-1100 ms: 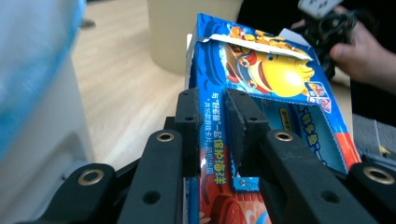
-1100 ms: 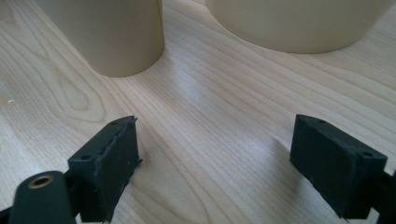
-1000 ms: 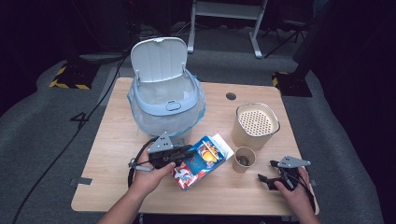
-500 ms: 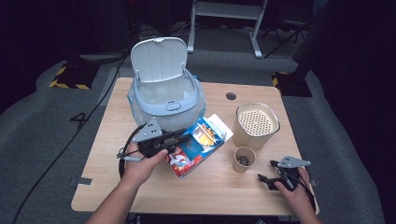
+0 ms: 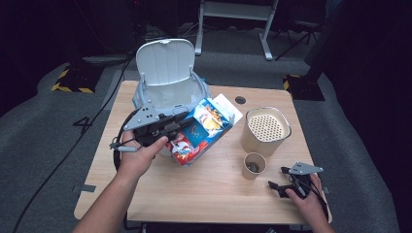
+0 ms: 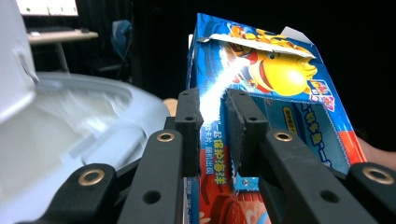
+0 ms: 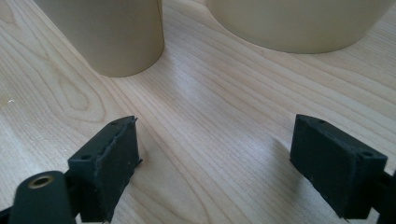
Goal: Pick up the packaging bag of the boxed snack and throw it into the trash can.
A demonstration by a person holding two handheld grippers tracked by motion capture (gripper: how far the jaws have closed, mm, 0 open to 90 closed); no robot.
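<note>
From the high view, my left gripper (image 5: 180, 122) sits left of centre in the frame, its jaws clamped on the edge of a blue snack box (image 5: 201, 130), which hangs tilted above the wooden table (image 5: 204, 189) at the front rim of the white bin (image 5: 167, 94). The bin's lid stands upright at the upper middle of the frame. My right gripper (image 5: 278, 188) rests low at the lower right, on the table, with a small paper cup (image 5: 253, 165) just up and left of it and a larger beige canister (image 5: 267, 130) above that.

In the left gripper view, my two black jaws rise from the bottom and pinch the box (image 6: 261, 107) along its side edge, with only the thickness of the cardboard between them (the top flap is torn open). The bin's pale rim (image 6: 88, 100) curves across the left half of the frame.

In the right gripper view, my jaws stand wide apart, one at the lower left and one at the lower right, with bare wood (image 7: 210, 130) between them and nothing held. The cup's base (image 7: 112, 35) fills the upper left, the canister's base (image 7: 299, 23) the upper right.
</note>
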